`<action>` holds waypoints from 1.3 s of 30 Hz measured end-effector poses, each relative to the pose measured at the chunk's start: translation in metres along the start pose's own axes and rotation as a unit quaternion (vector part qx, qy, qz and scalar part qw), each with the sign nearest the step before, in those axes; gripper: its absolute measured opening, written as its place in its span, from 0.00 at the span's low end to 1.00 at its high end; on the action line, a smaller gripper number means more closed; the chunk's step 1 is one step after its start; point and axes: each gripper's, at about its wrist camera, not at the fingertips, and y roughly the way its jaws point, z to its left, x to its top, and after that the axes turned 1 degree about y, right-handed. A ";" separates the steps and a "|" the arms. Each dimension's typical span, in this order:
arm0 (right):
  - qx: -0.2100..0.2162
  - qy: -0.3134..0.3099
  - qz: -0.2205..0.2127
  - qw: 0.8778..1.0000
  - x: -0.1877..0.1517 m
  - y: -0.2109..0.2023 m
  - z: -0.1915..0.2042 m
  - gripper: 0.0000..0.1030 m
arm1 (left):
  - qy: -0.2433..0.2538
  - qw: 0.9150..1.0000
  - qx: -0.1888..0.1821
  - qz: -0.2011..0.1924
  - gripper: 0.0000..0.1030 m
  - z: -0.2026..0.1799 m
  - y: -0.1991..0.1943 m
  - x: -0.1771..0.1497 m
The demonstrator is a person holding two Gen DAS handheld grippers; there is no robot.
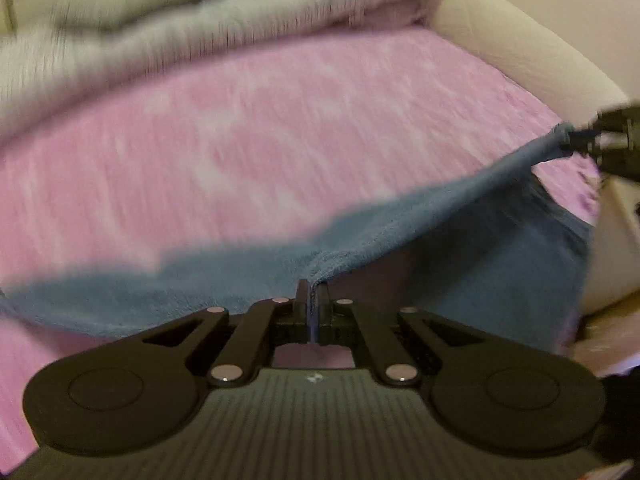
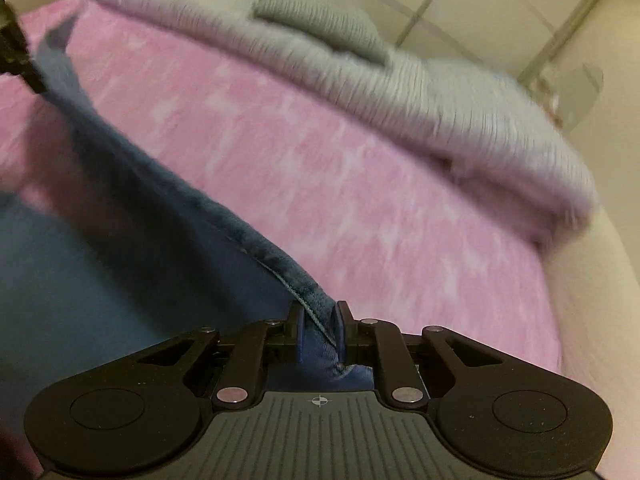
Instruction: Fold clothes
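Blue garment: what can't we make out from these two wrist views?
- Blue garment, left wrist view: type unclear; motion blur, gripper body covers its lower part.
- Right wrist view: the stretch sagging below the held edge is dark, cut by the left frame edge.
- Grey bedding: blurred in both views.

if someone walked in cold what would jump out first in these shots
The soft blue fleece garment stretched in the air over the pink patterned bedsheet grabs the eye. The left claw pinches one edge at the bottom of its view, and the right claw clamps a stitched hem at the other end. Behind, a fluffy grey-white folded blanket lies along the far side of the bed.
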 end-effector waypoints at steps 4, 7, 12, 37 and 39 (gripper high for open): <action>-0.004 0.043 0.132 0.990 -0.045 -0.004 0.050 0.19 | -0.061 0.995 -0.043 0.062 0.03 -0.015 0.009 -0.044; -0.002 0.141 0.192 0.971 -0.071 -0.008 0.065 0.19 | -0.096 0.991 -0.070 0.067 0.04 -0.023 0.005 -0.060; 0.062 0.509 0.139 0.847 -0.107 -0.020 0.016 0.33 | -0.199 0.978 -0.039 0.044 0.16 -0.012 -0.007 -0.090; 0.097 0.759 -0.056 0.641 -0.232 0.027 -0.077 0.41 | -0.609 0.765 0.072 -0.198 0.30 0.053 -0.004 -0.203; 0.094 0.758 -0.066 0.642 -0.237 0.034 -0.078 0.41 | -0.606 0.765 0.071 -0.208 0.30 0.059 0.005 -0.209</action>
